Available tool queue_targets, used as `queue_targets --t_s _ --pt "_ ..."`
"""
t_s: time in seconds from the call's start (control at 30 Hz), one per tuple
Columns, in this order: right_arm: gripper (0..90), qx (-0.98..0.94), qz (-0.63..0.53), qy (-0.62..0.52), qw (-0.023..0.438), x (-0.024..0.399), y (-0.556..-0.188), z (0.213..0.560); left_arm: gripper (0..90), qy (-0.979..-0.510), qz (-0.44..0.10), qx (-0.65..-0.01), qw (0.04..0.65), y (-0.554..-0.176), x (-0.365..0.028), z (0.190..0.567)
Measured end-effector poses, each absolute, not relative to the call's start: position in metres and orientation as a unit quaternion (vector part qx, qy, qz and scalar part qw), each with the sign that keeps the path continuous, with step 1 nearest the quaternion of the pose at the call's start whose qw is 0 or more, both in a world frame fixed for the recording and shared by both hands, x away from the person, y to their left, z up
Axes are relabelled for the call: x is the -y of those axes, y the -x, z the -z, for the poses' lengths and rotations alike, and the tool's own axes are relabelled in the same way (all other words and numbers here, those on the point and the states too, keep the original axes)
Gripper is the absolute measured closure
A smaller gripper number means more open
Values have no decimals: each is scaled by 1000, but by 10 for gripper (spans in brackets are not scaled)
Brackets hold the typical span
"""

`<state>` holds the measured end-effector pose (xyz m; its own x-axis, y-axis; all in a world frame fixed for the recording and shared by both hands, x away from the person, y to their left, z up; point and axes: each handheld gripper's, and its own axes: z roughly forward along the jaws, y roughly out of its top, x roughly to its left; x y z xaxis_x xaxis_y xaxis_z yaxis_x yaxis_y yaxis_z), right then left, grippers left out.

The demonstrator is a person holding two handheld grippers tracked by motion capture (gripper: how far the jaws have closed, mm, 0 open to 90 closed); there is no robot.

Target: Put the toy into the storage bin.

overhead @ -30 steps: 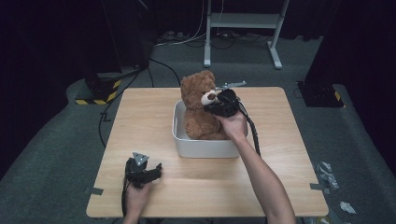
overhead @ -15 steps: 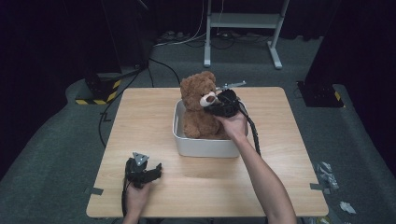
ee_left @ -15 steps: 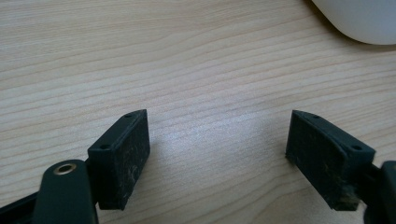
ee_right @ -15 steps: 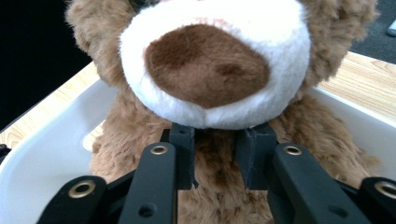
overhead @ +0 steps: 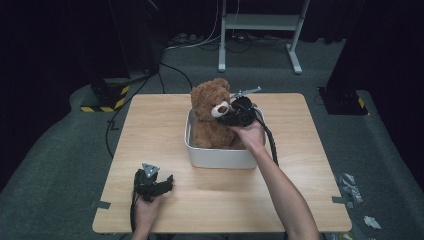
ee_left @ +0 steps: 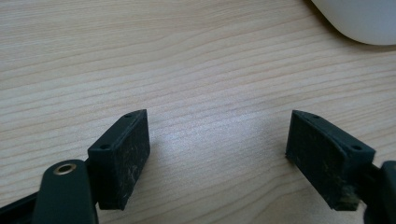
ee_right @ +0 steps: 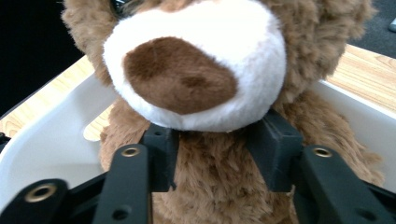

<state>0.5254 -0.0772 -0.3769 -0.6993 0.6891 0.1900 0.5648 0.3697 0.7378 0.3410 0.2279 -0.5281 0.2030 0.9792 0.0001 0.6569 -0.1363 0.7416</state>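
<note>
Wooden table (overhead: 300,190) carries a white bin (overhead: 217,157), and the bear (overhead: 210,120) sits upright in it. Right gripper (ee_right: 217,154) faces its neck under the muzzle, jaws just loosening either side, fur between them. Left gripper (overhead: 152,182) rests agape, well apart.

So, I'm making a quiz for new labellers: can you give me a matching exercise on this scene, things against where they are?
Things:
1. teddy bear
2. white bin
3. left gripper
4. right gripper

Places:
A. near the table's front edge, jaws wide open
B. sitting in the bin
C. at the bear's neck
D. middle of the wooden table

Pairs: 1-B, 2-D, 3-A, 4-C
</note>
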Motion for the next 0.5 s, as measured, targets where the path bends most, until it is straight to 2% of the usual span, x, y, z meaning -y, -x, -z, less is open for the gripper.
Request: queue_targets --t_s 0.37,0.5 --pt "349 -825 -408 -380 95 82 -522 374 215 -710 -256 -576 315 -341 -228 528" --pt "326 -825 -407 -379 98 83 -520 374 215 -709 -256 -576 315 -341 -228 528"
